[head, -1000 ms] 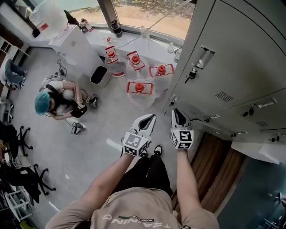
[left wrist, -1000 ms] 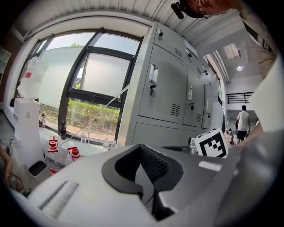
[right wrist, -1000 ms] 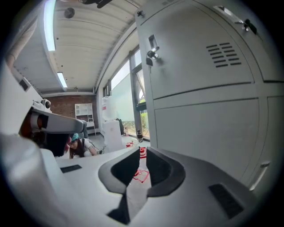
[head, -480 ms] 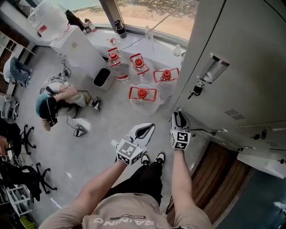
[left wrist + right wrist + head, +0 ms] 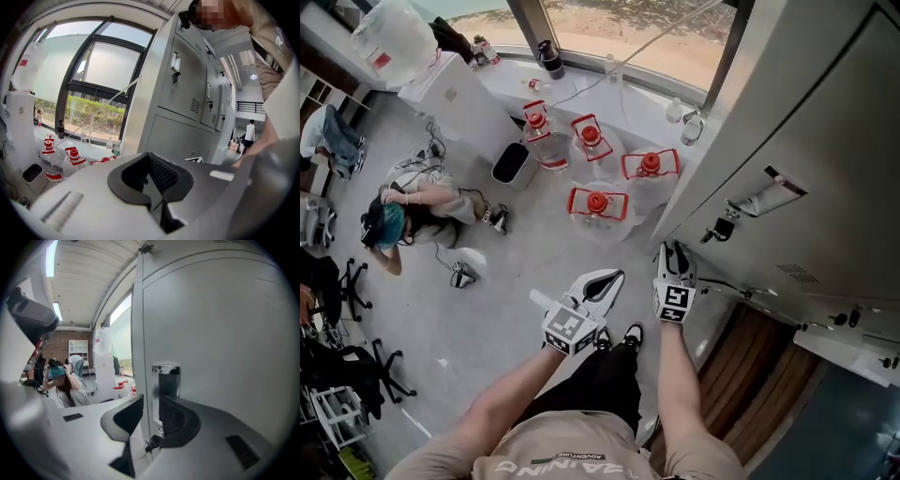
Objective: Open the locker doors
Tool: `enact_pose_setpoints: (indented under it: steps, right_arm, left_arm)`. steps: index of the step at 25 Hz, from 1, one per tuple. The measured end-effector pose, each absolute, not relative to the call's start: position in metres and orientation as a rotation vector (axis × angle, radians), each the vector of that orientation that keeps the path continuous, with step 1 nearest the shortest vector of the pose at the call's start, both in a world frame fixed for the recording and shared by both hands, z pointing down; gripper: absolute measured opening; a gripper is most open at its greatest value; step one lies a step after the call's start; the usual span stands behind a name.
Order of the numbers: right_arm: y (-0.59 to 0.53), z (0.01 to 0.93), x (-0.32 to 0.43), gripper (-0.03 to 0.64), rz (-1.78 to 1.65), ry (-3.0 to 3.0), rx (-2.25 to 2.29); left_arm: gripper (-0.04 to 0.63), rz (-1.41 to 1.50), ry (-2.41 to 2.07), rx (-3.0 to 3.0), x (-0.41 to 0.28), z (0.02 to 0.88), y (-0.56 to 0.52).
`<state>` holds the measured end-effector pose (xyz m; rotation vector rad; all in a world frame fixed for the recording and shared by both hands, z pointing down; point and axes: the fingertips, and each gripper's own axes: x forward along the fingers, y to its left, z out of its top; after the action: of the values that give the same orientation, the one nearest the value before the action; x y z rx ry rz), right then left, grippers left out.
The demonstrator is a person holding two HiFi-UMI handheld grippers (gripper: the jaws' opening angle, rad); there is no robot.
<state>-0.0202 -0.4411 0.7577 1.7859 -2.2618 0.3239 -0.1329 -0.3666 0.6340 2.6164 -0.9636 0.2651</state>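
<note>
Grey-floored room with a wide window [image 5: 619, 28] along the far side and a bank of grey metal lockers [image 5: 811, 112] on the person's right.

The right gripper [image 5: 674, 249] is held out close to the window end of the locker bank, its jaws apart and holding nothing. Its own view looks straight at a closed locker door [image 5: 225, 333]. The door's chrome recessed handle [image 5: 166, 380] shows in the gap between the jaws, with a key [image 5: 153, 442] hanging in the lock just below. Whether a jaw touches the door cannot be told.

The left gripper [image 5: 617, 276] hangs beside it over the floor, jaw tips together and empty.

The task looks to be at the approach step, with no door open yet. The next move probably calls for easing the right jaws onto the handle, closing on it and pulling the door outward.

Four clear water jugs with red caps [image 5: 596, 208] stand on the floor just ahead, near where the door might swing. Further off, a person with teal hair [image 5: 405, 212] crouches on the floor, beside a small black bin [image 5: 508, 161] and a white water dispenser [image 5: 457, 94].
</note>
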Motion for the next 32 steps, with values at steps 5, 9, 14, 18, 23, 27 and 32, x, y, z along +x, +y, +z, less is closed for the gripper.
enact_pose_setpoints:
  steps: [5,9,14,18,23,27,32]
  right_arm:
    - [-0.442,0.755,-0.018,0.082,0.357,-2.292,1.789]
    - [-0.435,0.755,-0.017,0.066,0.374,-2.317,1.759]
    - [-0.415,0.754,-0.023,0.057,0.394,-2.335,1.724]
    - [-0.392,0.754,-0.030,0.048,0.383,-2.371,1.658]
    - [-0.356,0.753,-0.035,0.049,0.377,-2.398,1.609]
    - [-0.322,0.752,-0.037,0.049,0.398,-2.405,1.615]
    - [-0.279,0.757,-0.027,0.049,0.436,-2.388,1.630]
  left_arm:
    - [0.006,0.277,-0.978,2.610,-0.138,0.640,-0.373]
    - [0.006,0.263,-0.989,2.589,-0.136,0.638,-0.374]
    - [0.006,0.268,-0.980,2.597,-0.135,0.633,-0.366]
    - [0.006,0.270,-0.972,2.604,-0.134,0.632,-0.354]
    - [0.006,0.275,-0.961,2.597,-0.132,0.634,-0.335]
    - [0.006,0.290,-0.941,2.609,-0.131,0.635,-0.320]
    - [0.006,0.281,-0.911,2.597,-0.126,0.635,-0.303]
